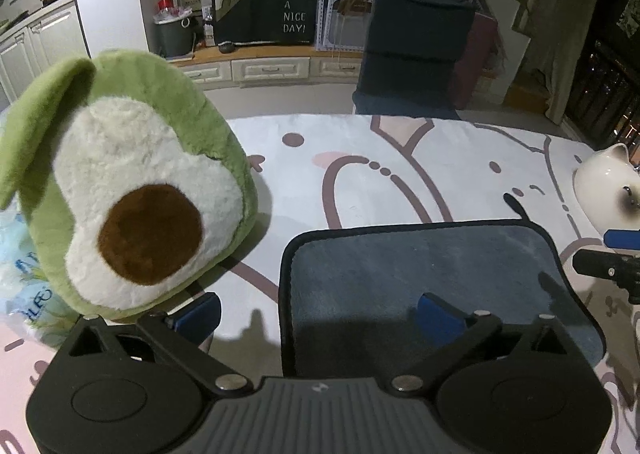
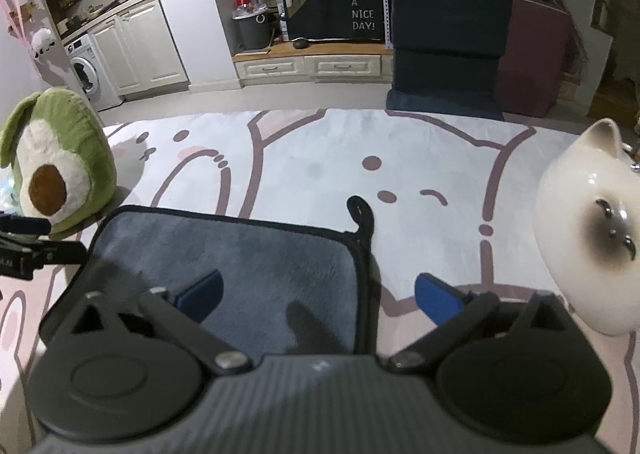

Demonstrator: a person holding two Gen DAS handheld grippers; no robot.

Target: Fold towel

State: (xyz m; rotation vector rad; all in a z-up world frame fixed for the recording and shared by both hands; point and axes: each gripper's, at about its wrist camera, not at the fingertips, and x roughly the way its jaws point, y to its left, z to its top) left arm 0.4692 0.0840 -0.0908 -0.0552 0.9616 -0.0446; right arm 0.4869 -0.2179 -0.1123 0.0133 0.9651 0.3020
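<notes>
A grey-blue towel (image 1: 420, 266) with a black hem lies flat on the patterned cloth; it also shows in the right wrist view (image 2: 248, 262), with a black hanging loop (image 2: 360, 211) at its far right corner. My left gripper (image 1: 320, 314) is open and empty, straddling the towel's left edge, right pad over the towel. My right gripper (image 2: 320, 298) is open and empty, straddling the towel's right edge, left pad over the towel. The right gripper's tip shows at the right edge of the left wrist view (image 1: 616, 254).
A green avocado plush (image 1: 132, 189) stands left of the towel, also seen in the right wrist view (image 2: 56, 161). A white ceramic cat (image 2: 592, 230) stands to the right. A plastic bag (image 1: 20, 262) lies behind the plush. A dark chair (image 1: 412, 49) stands beyond the table's far edge.
</notes>
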